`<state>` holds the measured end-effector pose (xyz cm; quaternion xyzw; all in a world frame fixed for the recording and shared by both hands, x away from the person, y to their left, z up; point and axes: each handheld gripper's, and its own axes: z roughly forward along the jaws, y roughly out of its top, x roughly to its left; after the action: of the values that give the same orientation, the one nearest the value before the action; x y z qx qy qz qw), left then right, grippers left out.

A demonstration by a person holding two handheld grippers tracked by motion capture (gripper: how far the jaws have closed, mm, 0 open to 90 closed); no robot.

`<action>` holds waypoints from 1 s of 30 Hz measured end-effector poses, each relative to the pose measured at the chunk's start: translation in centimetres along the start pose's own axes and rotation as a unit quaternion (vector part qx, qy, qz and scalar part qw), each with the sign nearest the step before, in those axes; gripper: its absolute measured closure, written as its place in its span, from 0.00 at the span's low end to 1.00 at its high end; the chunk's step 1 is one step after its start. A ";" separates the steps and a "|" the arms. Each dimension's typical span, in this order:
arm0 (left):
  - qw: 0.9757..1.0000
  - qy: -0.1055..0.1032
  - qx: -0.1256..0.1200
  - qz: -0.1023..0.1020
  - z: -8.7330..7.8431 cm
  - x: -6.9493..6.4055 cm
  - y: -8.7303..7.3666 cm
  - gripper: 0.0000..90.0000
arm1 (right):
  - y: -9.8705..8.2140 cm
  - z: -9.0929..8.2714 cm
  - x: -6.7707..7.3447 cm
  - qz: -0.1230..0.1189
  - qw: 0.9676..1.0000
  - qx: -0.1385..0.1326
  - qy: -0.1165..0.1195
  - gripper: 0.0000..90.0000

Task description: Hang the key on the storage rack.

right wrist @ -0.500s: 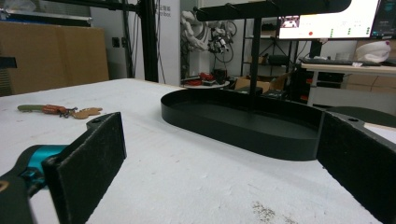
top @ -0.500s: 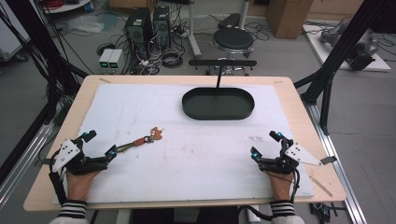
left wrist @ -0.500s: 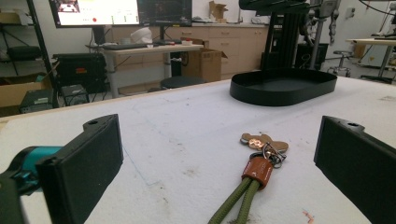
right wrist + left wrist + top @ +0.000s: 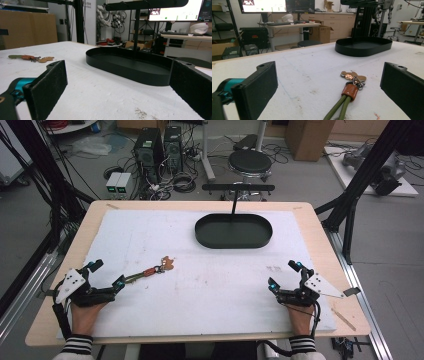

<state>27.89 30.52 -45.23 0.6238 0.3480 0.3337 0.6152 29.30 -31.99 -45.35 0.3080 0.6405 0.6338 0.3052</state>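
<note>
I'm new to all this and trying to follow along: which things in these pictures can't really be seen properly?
- Keychain: in the left tongs' view the bottom edge cuts off its green cord's near end; in the high view its charm is too small to identify.
- Black tray: in the right tongs' view the right-hand jaw hides its end.
- Stand's top bar: the upper edge crops it there.
- Left tongs, right tongs: in the high view the pads are tiny.

We've got an olive-green cord keychain [image 4: 342, 105] with a reddish-brown leather band and a tan charm. It's on a white mat [image 4: 210, 285], by a black tray [image 4: 233, 241], and our sleeves [image 4: 77, 345] are black-and-white striped.
</note>
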 end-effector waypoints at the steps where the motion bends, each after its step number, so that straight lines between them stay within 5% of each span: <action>1: 1.000 -0.001 0.001 0.002 0.0 0.0 0.0 0.02 | 0.0 0.0 0.0 0.003 1.000 -0.001 0.000 0.01; 5: 1.000 -0.003 0.003 0.000 0.1 0.0 0.0 0.02 | 0.0 0.0 0.0 0.000 1.000 -0.001 0.000 0.01; 12: 0.999 -0.037 0.009 -0.005 -0.2 0.9 0.8 0.02 | 0.0 0.1 0.1 -0.002 1.000 0.004 -0.001 0.01; 19: 0.997 -0.066 0.039 0.010 0.1 2.2 3.2 0.02 | 0.0 0.1 0.1 -0.002 1.000 0.004 -0.003 0.01; 23: 0.993 -0.081 0.074 0.037 0.6 2.8 4.7 0.02 | 0.0 0.1 0.1 -0.005 1.000 0.004 -0.003 0.01; 28: 0.981 -0.112 0.147 0.061 1.8 3.2 6.7 0.02 | 0.0 0.1 0.1 -0.003 1.000 0.005 -0.004 0.01; 30: 0.979 -0.114 0.154 0.067 2.0 3.2 7.0 0.02 | 0.0 0.1 0.1 -0.003 1.000 0.005 -0.003 0.01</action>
<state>31.51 32.13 -38.35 0.7669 0.2800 0.2431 0.5238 29.33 -31.88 -45.32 0.3101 0.6433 0.6288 0.3076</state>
